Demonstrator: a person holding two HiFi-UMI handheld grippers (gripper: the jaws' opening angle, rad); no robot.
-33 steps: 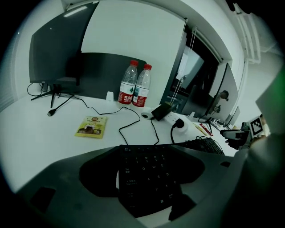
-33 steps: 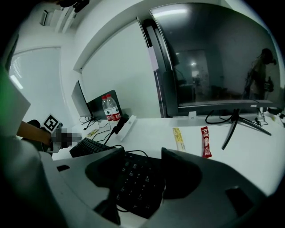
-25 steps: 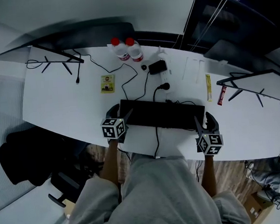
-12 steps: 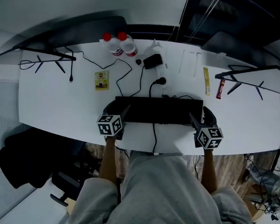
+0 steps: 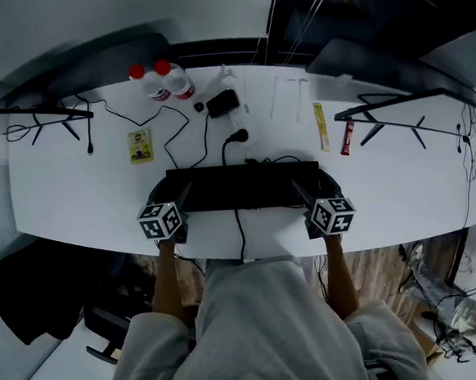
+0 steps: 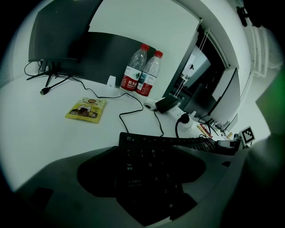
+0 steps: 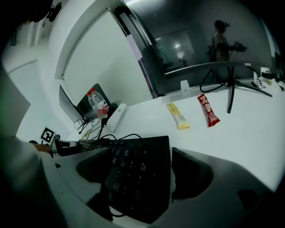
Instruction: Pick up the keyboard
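Since the keyboard [image 5: 244, 184] lies flat along the near edge of the tabletop [image 5: 74, 190] with 1 end inside each pair of tongs, the step in hand looks like seating both grips before any lift. The left tongs [image 5: 169, 200] stand wide around the keyboard's left end, and the right tongs [image 5: 317, 191] stand wide around its number-pad end. In the right gripper view a thin strip of white tabletop shows between the outer pad and the keyboard's edge, so I judge neither pair has closed yet. To do this well, both should bite at the same depth and rise together, level, so the long board does not twist or slip out of 1 side. The keyboard's cable [image 5: 241, 234] hangs over the tabletop edge toward the person and may tug, so a slow rise seems wise. Counted, I see 1 keyboard, 2 tongs, 2 red-capped water bottles [image 5: 179, 81], 1 yellow packet [image 5: 140, 146], 1 yellow snack bar [image 5: 321, 127], 1 red snack bar [image 5: 347, 135] and 1 white power strip [image 5: 242, 121] at the back.
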